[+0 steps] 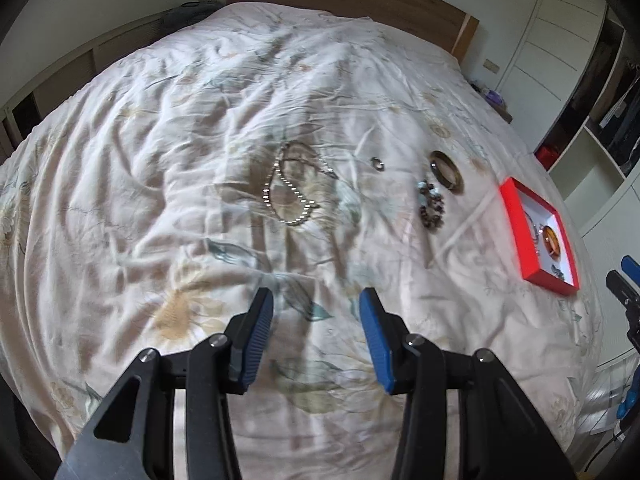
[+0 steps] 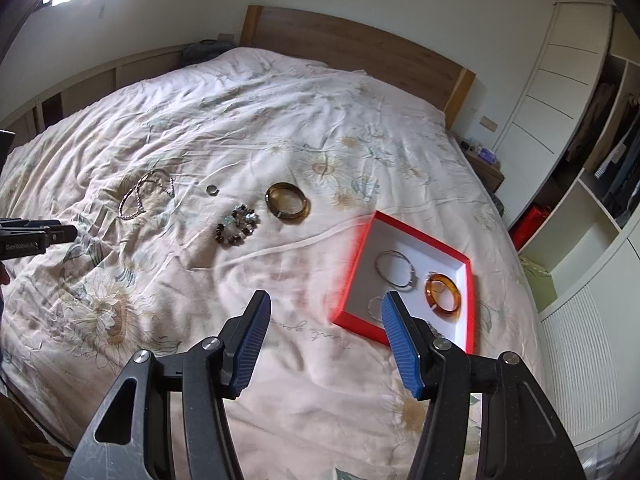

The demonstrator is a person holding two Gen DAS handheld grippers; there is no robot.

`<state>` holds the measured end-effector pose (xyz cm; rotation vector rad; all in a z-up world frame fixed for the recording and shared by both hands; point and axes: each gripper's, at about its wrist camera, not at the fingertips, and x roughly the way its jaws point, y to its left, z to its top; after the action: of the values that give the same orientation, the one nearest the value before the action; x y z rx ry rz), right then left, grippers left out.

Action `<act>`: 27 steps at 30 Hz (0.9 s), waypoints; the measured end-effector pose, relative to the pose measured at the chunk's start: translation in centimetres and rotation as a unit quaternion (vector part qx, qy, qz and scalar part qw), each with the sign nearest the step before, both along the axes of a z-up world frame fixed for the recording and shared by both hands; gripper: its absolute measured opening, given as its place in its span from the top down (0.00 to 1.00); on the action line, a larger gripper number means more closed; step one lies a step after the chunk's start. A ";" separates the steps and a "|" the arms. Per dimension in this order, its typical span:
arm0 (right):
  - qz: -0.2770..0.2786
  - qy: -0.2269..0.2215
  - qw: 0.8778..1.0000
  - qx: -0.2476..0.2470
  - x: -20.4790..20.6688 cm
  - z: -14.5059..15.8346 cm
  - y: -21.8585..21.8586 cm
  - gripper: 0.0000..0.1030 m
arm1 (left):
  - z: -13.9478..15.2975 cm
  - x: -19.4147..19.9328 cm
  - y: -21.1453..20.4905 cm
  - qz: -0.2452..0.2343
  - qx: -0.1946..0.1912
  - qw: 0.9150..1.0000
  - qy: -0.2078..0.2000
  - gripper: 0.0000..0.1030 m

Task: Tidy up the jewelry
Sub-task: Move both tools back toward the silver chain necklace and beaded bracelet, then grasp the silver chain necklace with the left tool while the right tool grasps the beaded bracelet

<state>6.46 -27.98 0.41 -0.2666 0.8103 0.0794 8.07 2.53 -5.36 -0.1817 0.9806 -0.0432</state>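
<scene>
Both hand-held tools hang over the bedspread (image 1: 160,128) with nothing in them: the left gripper (image 1: 316,300) is spread wide, the right gripper (image 2: 326,304) likewise. From the left wrist view, the chain necklace (image 1: 290,188) lies loose at twelve o'clock, the small ring (image 1: 377,163) at one, the beaded bracelet (image 1: 432,210) and brown bangle (image 1: 447,171) beyond it at about one to two. The red box (image 2: 404,284) at two already holds an amber bangle (image 2: 442,294) and a silver hoop (image 2: 396,270). I'd judge the chain light, limp and slippery, so pinch a bunched section; the bangle is stiff, so grip across its rim.
</scene>
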 end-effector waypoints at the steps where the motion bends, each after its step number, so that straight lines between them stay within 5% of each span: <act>1: 0.005 0.003 1.000 0.005 0.3 -0.2 0.2 0.44 | -0.3 0.2 0.5 0.006 0.007 1.000 0.007 0.58; 12: 0.055 0.045 0.993 0.096 4.1 -3.4 1.7 0.44 | -3.5 2.6 3.6 0.046 0.007 0.998 0.043 0.57; 27: 0.073 0.126 0.978 0.150 13.9 -10.2 5.9 0.44 | -5.4 11.2 2.9 0.016 0.005 0.999 0.029 0.56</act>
<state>20.38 -22.11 -9.77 -0.0290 1.0153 0.3770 19.24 5.48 -10.74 -0.1909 1.0353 -0.0042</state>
